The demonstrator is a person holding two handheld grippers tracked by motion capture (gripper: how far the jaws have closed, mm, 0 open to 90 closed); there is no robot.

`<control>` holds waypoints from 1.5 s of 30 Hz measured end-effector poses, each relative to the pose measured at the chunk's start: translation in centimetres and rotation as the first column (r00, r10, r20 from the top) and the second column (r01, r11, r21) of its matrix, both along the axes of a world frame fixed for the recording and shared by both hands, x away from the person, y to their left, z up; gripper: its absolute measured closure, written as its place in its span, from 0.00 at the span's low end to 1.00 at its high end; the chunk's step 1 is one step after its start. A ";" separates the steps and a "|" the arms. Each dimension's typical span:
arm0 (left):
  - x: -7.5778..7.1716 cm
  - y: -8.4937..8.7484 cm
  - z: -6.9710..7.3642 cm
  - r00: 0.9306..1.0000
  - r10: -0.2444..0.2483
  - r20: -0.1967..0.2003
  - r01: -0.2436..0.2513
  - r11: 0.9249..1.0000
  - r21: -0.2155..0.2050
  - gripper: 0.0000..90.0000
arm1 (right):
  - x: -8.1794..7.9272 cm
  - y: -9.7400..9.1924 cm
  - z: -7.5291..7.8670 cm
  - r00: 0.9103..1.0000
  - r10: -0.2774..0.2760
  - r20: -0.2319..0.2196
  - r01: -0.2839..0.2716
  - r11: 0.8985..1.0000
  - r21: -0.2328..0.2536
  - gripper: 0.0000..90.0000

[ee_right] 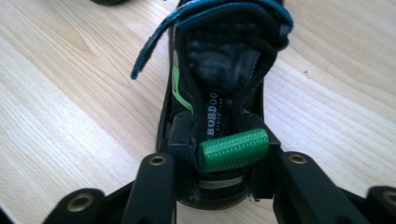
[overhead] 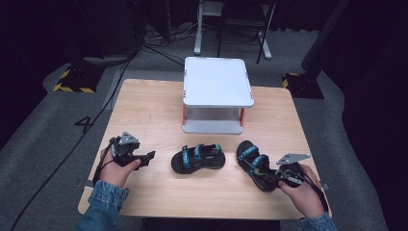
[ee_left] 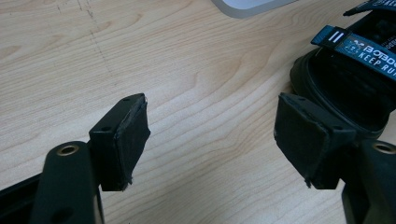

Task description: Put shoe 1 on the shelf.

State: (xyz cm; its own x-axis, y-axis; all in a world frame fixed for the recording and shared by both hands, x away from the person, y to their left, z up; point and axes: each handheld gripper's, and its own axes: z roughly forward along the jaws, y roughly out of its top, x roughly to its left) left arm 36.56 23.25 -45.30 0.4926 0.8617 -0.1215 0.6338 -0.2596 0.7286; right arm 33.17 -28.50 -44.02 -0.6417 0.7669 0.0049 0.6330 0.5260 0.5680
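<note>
Now the right gripper (overhead: pixel 279 177) clamps the heel of the right sandal (overhead: pixel 255 164) near the table's (overhead: pixel 154 110) right front edge; its long axis runs straight away from the jaws toward the shelf (overhead: pixel 217 82). The left gripper (overhead: pixel 144 159) stands wide and empty.

The left hand (overhead: pixel 117 166) rests at about eight o'clock, its left gripper (overhead: pixel 144 158) lying level and pointing toward three o'clock, jaws spread wide apart with nothing between. The right hand (overhead: pixel 302 191) sits at four o'clock; the right gripper (overhead: pixel 272 176) points toward ten o'clock, jaws clamped on a sandal's heel.
</note>
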 end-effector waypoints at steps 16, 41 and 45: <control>-2.0 2.2 0.0 0.998 0.066 0.006 -0.066 0.998 0.000 0.31 | 1.5 1.0 3.1 0.986 -0.067 0.150 0.039 0.982 0.183 0.79; -4.9 5.0 -0.7 0.990 0.142 0.002 -0.142 0.990 0.011 0.32 | 13.0 10.5 2.3 0.982 -0.077 0.174 0.045 0.983 0.178 0.79; -5.4 5.6 -1.1 0.988 0.156 -0.006 -0.156 0.988 0.016 0.32 | 14.6 12.4 1.2 0.981 -0.080 0.178 0.050 0.984 0.169 0.78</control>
